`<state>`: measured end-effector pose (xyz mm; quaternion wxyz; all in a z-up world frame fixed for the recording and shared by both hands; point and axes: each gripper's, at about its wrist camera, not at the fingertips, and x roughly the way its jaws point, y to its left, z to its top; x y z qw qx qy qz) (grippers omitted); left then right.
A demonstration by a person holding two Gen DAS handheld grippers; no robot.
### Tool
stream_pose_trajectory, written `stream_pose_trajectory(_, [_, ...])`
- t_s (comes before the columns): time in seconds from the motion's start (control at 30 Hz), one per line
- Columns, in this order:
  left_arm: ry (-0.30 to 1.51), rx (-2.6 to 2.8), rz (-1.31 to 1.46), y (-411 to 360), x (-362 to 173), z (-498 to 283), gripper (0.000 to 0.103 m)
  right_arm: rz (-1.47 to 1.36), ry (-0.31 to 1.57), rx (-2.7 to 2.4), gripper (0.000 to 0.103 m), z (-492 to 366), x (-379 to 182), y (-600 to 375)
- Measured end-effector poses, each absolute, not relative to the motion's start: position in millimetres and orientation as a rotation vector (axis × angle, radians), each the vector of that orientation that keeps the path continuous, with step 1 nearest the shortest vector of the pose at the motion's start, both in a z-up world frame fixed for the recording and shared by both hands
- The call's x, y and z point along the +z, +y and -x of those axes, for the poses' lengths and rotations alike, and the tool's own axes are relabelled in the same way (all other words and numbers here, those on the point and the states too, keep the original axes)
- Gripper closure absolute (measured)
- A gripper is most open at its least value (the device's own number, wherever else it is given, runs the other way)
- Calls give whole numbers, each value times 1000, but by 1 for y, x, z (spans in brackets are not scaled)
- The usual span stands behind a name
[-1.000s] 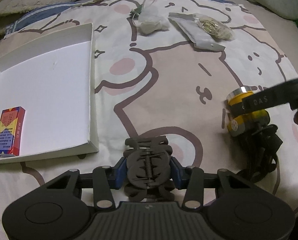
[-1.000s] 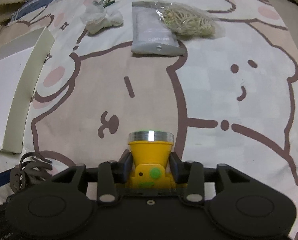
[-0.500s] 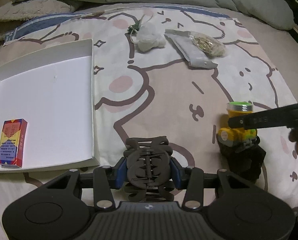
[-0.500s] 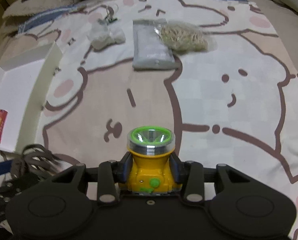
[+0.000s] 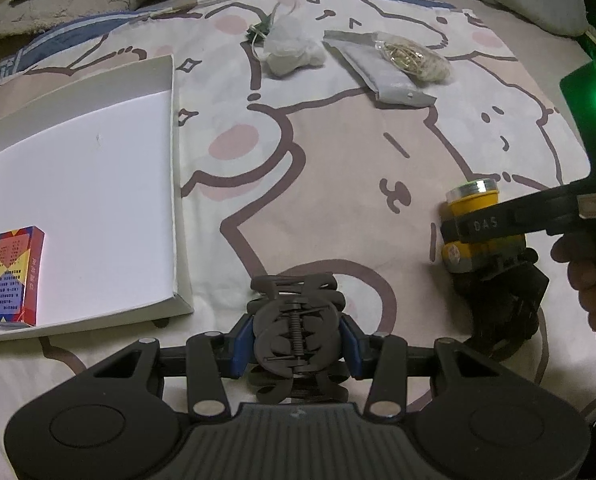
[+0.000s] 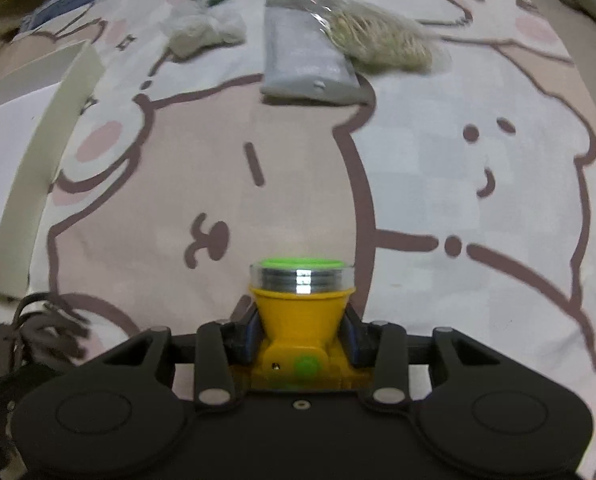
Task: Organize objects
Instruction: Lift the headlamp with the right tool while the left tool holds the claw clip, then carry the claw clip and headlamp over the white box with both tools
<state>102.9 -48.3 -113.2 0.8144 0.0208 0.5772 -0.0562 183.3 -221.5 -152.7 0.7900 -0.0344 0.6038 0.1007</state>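
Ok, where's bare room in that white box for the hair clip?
Most of the white box floor is free: everything beyond the card pack up to its far wall. Only the near-left corner is crowded. The bedsheet between box and yellow headlamp is also bare.

White letters "DAS" on the black finger of the right gripper (image 5: 482, 225), small print on the red and blue box (image 5: 13, 276) too fine to read
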Motion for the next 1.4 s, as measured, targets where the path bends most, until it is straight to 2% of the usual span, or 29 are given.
stream_pose_trajectory(0.3, [1159,-120,-14,-41,-90,-107,57,46,1218,229,63,-169,-122,-232])
stream_pose_trajectory(0.87, [985,-89,76,-17,-30,-117,57,-131,946,269,63,-145,-12,-260])
stream_pose_trajectory(1.4, [838,30,148,54,7,-123,57,-128,853,369,63,-141,25,-204])
